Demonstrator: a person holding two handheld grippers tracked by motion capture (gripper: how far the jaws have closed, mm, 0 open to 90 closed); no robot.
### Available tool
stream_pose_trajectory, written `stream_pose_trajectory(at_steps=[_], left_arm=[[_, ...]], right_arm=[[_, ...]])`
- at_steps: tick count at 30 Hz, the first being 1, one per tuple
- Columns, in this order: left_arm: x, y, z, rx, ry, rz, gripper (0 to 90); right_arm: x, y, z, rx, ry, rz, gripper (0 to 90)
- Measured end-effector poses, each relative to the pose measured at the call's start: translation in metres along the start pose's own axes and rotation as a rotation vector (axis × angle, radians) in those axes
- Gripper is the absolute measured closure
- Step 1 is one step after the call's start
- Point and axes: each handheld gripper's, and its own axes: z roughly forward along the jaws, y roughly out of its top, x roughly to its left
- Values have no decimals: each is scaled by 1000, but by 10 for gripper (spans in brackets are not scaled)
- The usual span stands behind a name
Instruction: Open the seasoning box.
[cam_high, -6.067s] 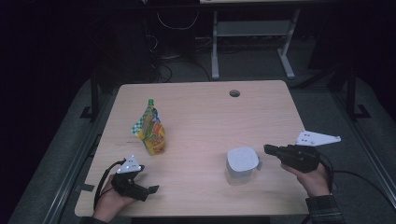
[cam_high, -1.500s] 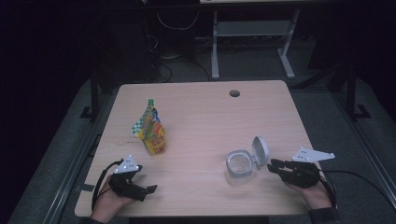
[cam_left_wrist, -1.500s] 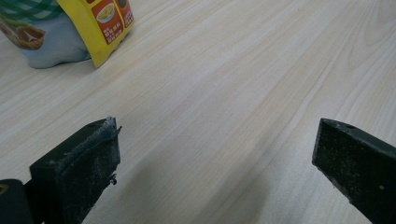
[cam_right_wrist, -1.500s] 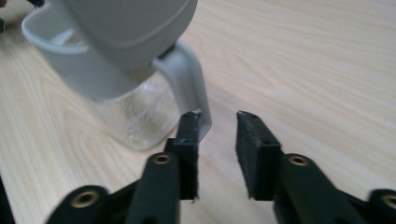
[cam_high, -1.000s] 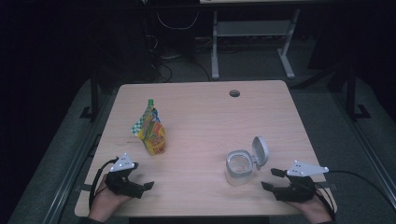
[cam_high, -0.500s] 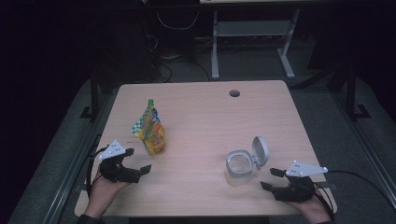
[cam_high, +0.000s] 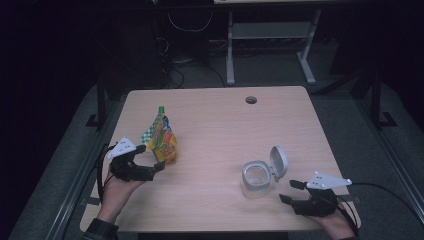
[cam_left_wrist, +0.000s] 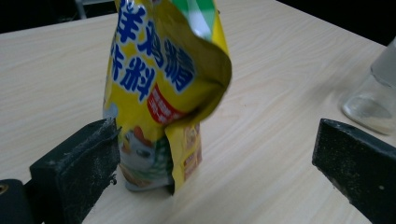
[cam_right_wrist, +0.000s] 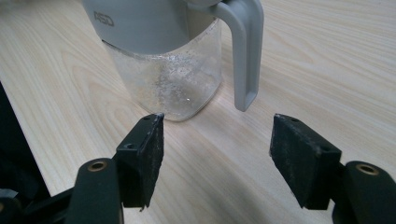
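A yellow snack pouch (cam_high: 161, 137) with blue and red print stands upright on the left of the wooden table (cam_high: 220, 125). My left gripper (cam_high: 152, 162) is open right beside its base; in the left gripper view the pouch (cam_left_wrist: 161, 88) stands just beyond the left jaw, between the spread jaws' line, untouched. A clear jar (cam_high: 256, 178) with a grey flip lid standing open sits at the front right. My right gripper (cam_high: 290, 191) rests open just right of it, and the jar (cam_right_wrist: 163, 56) and its grey handle stand close ahead of the jaws (cam_right_wrist: 215, 144).
A round cable hole (cam_high: 251, 99) lies near the table's far edge. Beyond the table are a metal desk frame (cam_high: 270, 40) and cables on a dark floor. Bare wood stretches between the pouch and the jar.
My left gripper has lifted off the front edge and moved forward to the pouch's base. The right gripper has stayed beside the jar, whose lid stands open as before.
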Motion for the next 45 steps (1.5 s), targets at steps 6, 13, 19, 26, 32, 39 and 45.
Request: stream_pose_trajectory(at_steps=[6,13,19,26,32,39,45], left_arm=[[3,11,2,-41,24,1,48],[6,15,11,-63,47,-10,130],[11,17,15,-83,56,-36,189],[10,22,13,-105,59,-32,347],[12,23,14,-104,39,-49,513],[11,25,12,-93,64,-16,698],[17,25,10,-96,58,-24,844]], right_arm=[[-1,-1,0,3,-3,2,351],[-2,-1,0,2,-5,3,354],[-3,-1,-1,2,-4,6,356],[-3,-2,-1,2,-7,3,359],[-3,-2,-1,0,-8,4,361],[-3,-1,-2,0,-10,8,363],[-3,-1,-2,-3,-8,6,364]])
